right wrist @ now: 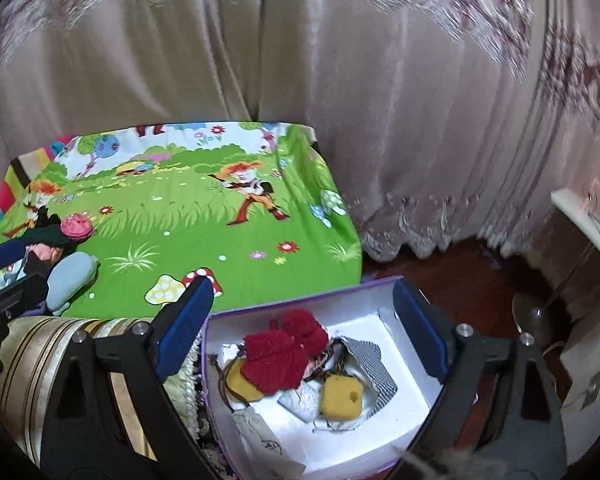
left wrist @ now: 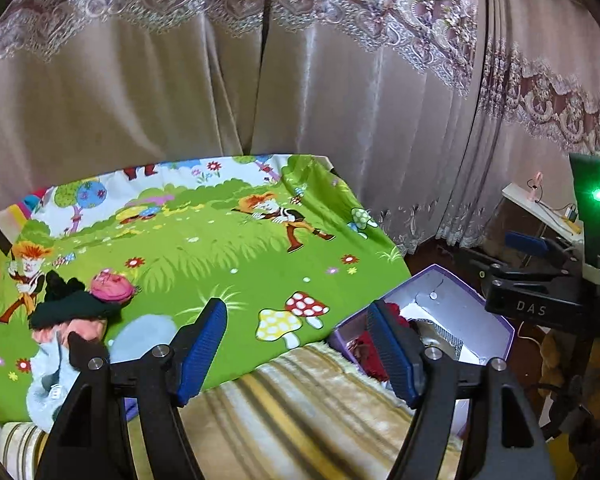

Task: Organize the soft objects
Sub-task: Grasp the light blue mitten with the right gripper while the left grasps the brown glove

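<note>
purple-rimmed and white inside, the open cardboard box (right wrist: 384, 320) sits off the right edge of the green cartoon-printed bedsheet (right wrist: 204, 236), its long axis running from me toward the curtain. in it lie two fuzzy red knitted pieces (right wrist: 284, 348) overlapping near the middle, a yellow sponge block with a hole (right wrist: 340, 396) in front of them, a rounder yellow sponge (right wrist: 236, 384) half under the red, a grey-striped cloth (right wrist: 376, 368) toward the right wall and a pale drawstring pouch (right wrist: 256, 424) at the near wall.

my right gripper (right wrist: 312, 324) hangs over the box with its blue pads spread wide and nothing between them. my left gripper (left wrist: 296, 344) is also open and empty, above the striped beige cushion (left wrist: 300, 400) at the sheet's near edge.

near the sheet's left edge a small heap remains: a pink knitted cap (left wrist: 112, 286), a dark green knitted piece (left wrist: 72, 308), a peach cloth (left wrist: 88, 326) and a light blue sock (left wrist: 48, 376). my left finger covers part of the heap, and i cannot tell which way each piece lies. the box's near end is cut off by my right gripper's frame.
</note>
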Demonstrator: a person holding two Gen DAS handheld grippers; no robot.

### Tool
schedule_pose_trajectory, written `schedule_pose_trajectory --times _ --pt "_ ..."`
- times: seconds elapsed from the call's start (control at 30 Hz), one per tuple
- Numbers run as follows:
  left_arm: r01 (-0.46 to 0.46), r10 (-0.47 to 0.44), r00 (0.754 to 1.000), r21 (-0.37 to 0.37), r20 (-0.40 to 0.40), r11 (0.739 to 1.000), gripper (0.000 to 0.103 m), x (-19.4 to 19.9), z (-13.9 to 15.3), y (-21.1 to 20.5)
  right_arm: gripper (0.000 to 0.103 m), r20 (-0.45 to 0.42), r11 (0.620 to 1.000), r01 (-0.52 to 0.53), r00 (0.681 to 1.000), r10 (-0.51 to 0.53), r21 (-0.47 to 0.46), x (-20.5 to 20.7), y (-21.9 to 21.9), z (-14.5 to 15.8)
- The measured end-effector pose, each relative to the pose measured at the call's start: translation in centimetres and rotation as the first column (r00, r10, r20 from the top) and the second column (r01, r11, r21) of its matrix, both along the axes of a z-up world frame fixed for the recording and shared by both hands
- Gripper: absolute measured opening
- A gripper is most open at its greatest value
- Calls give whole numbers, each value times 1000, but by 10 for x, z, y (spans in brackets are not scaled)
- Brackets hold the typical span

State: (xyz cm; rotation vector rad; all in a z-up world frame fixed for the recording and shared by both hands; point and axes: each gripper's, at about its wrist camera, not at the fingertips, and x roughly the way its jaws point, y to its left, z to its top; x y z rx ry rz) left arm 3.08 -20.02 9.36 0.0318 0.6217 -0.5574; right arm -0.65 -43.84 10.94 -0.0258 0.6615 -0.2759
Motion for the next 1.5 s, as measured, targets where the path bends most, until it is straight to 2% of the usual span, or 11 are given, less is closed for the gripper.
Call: schedule_pose_trajectory --times 0.13,0.3,0.4,0.5,0.7,0.9,1.13,1.33,1.5 --pt "-49 50 998 4 -37 999 73 8 -5 24 94 11 1000 -24 1000 24 6 7 14 0" --pt "-155 156 985 19 -77 988 73 21 -14 70 94 27 990 -124 992 123 63 17 34 -4" --pt "-201 198 973 -8 -115 980 73 32 -19 107 94 -5 976 -175 984 178 132 28 43 -10" --pt "-246 244 959 8 -144 969 73 40 -24 131 94 -33 956 -219 973 230 193 40 56 -17" --pt "-276 274 935 24 -225 961 72 59 -44 166 94 -61 931 -300 946 318 206 62 92 -29" --pt "-255 250 921 22 -299 967 62 78 -58 180 94 -102 912 -336 925 367 234 86 119 -39" --pt "-224 223 900 41 -375 974 51 109 -74 177 94 -148 889 -348 903 404 298 111 146 -53" --pt "-232 238 862 68 -448 970 48 134 -97 175 94 -192 874 -371 877 441 313 125 169 -67" --pt "-217 236 844 95 -481 971 47 148 -110 172 94 -236 857 -375 851 469 354 138 186 -81"
